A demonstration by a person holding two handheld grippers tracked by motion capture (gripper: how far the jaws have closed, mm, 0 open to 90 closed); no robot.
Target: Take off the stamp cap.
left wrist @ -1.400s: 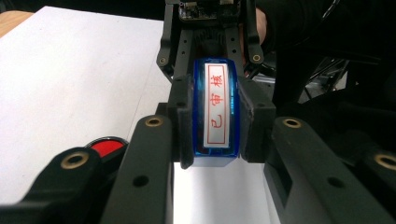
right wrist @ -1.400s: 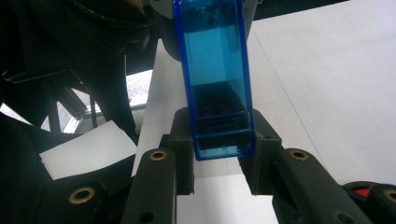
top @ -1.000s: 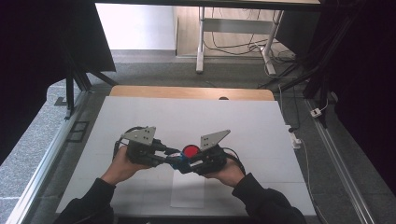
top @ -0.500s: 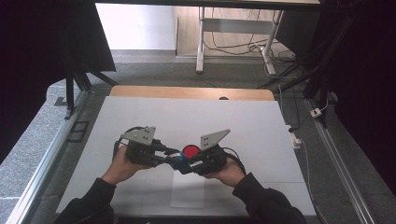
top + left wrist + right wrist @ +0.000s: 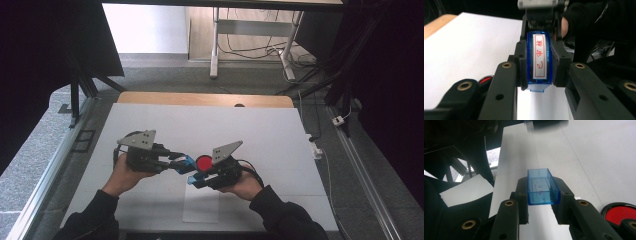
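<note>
My left gripper [image 5: 539, 68] is shut on a blue stamp [image 5: 539, 58] whose white face with red characters points at the camera. In the high view that stamp [image 5: 188, 161] sits at the tips of the left gripper [image 5: 181, 164], just above the table's middle. My right gripper [image 5: 541, 197] is shut on a clear blue stamp cap [image 5: 542, 186], with its hollow side up. The two grippers nearly meet tip to tip, with the right gripper [image 5: 194, 180] slightly nearer the person. A round red ink pad [image 5: 203, 162] lies on the table beside both tips.
The white table top [image 5: 270, 135] has a wooden strip [image 5: 200, 99] along its far edge. A white sheet of paper [image 5: 200, 206] lies near the front edge, under the right hand. Metal rails [image 5: 45, 170] run along both sides. The red ink pad [image 5: 621, 213] is close to the right jaws.
</note>
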